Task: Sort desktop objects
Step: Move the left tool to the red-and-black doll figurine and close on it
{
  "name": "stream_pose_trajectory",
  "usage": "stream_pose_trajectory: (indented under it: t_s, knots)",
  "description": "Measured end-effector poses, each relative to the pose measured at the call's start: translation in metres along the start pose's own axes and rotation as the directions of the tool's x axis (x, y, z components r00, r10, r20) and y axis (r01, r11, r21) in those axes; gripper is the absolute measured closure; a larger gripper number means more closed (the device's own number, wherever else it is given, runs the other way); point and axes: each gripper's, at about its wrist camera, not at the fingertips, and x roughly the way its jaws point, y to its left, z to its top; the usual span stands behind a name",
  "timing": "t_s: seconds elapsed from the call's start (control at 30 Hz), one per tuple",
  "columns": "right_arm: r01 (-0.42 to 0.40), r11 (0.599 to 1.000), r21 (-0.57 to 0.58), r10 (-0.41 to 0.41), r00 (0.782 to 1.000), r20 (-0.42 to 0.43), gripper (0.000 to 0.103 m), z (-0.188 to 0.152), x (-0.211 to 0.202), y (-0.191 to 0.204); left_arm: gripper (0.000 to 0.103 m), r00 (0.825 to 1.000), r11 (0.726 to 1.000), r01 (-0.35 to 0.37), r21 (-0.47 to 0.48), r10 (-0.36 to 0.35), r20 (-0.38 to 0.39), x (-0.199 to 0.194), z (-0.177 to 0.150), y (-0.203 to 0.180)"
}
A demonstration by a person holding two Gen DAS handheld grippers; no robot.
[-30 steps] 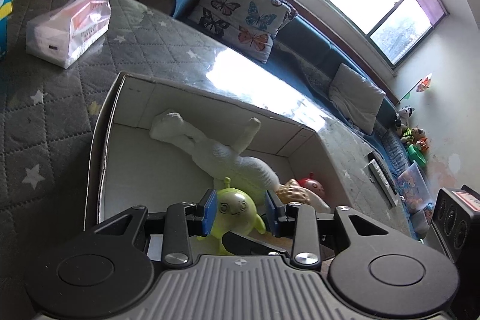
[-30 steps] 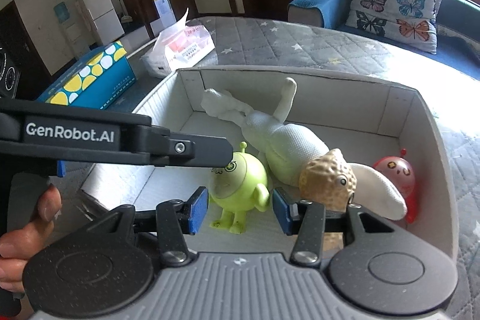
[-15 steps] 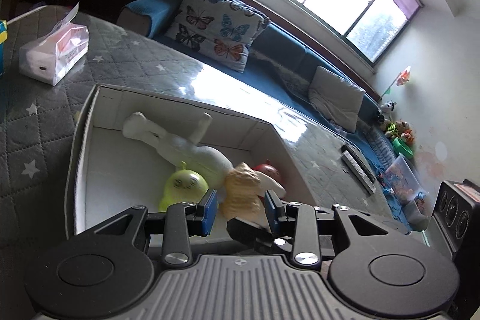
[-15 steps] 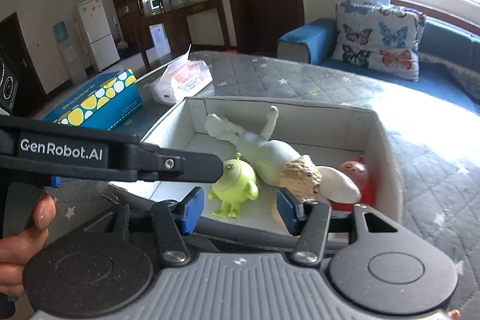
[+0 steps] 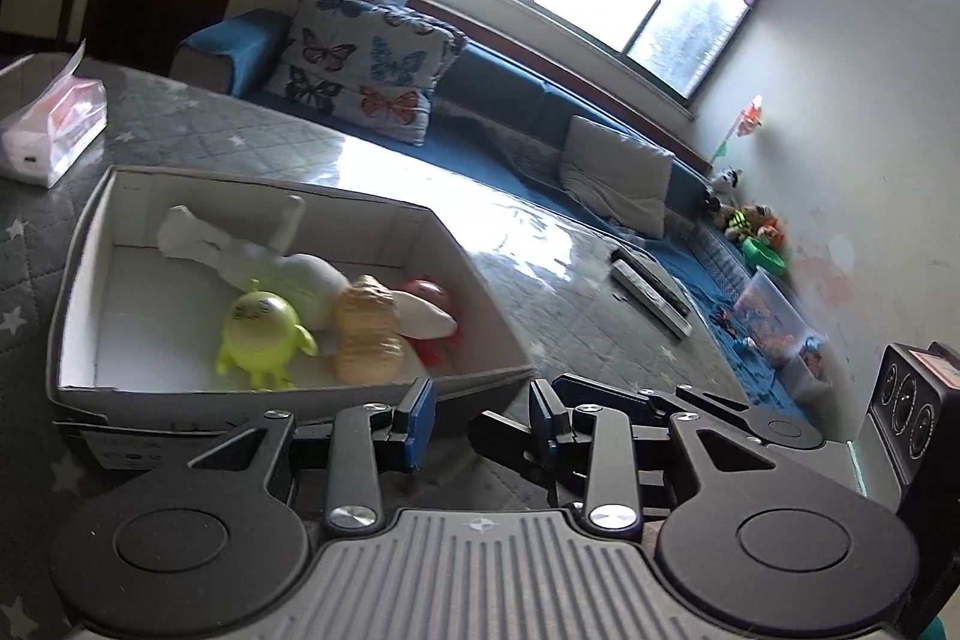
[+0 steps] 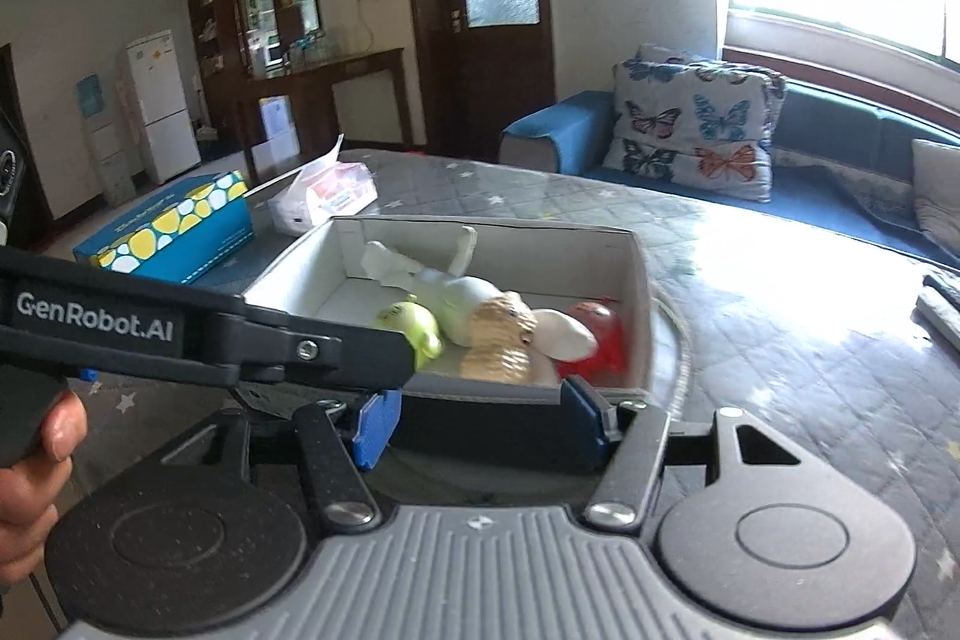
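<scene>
a: where are the toys?
b: in the white box (image 5: 474, 274) on the quilted desk (image 6: 780, 340): green toy (image 5: 261, 325), tan peanut toy (image 5: 366, 334), red toy (image 6: 594, 334), white plush (image 5: 258, 259).
a: and the tongs?
b: left tongs (image 5: 480, 415) released, empty. right tongs (image 6: 480, 421) empty, jaws just been opening, the box's near wall ahead.
a: around it?
b: a tissue pack (image 5: 54, 130) near the far edge, a blue spotted box (image 6: 174, 229) beside it.

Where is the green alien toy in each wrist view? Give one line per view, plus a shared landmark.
Left wrist: green alien toy stands at lower left, in the near part of the white box.
Right wrist: it shows left of centre, partly hidden behind the left gripper.
Shared landmark: butterfly cushion.
</scene>
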Motion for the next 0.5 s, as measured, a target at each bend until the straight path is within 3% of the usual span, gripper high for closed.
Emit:
stream_pose_trajectory:
  t_s: [0.33,0.37,0.43,0.5]
  knots:
    - [0.076,0.996,0.05,-0.078,0.996,0.033,0.042,-0.036,-0.038,-0.028,0.066,0.998,0.996,0.058,0.068,-0.056,-0.032,0.011,-0.022,-0.033]
    - [0.082,0.995,0.056,-0.084,0.996,0.034,0.04,-0.04,-0.042,-0.031,0.066,0.997,0.995,0.064,0.072,-0.062,-0.042,0.014,-0.024,-0.036]
    - [0.103,0.992,0.066,-0.106,0.994,0.04,0.024,-0.049,-0.047,-0.036,0.066,0.996,0.994,0.073,0.078,-0.068,-0.059,0.02,-0.028,-0.04]
    - [0.129,0.99,0.061,-0.132,0.99,0.045,0.024,-0.055,-0.051,-0.038,0.066,0.994,0.993,0.081,0.083,-0.075,-0.075,0.027,-0.031,-0.043]
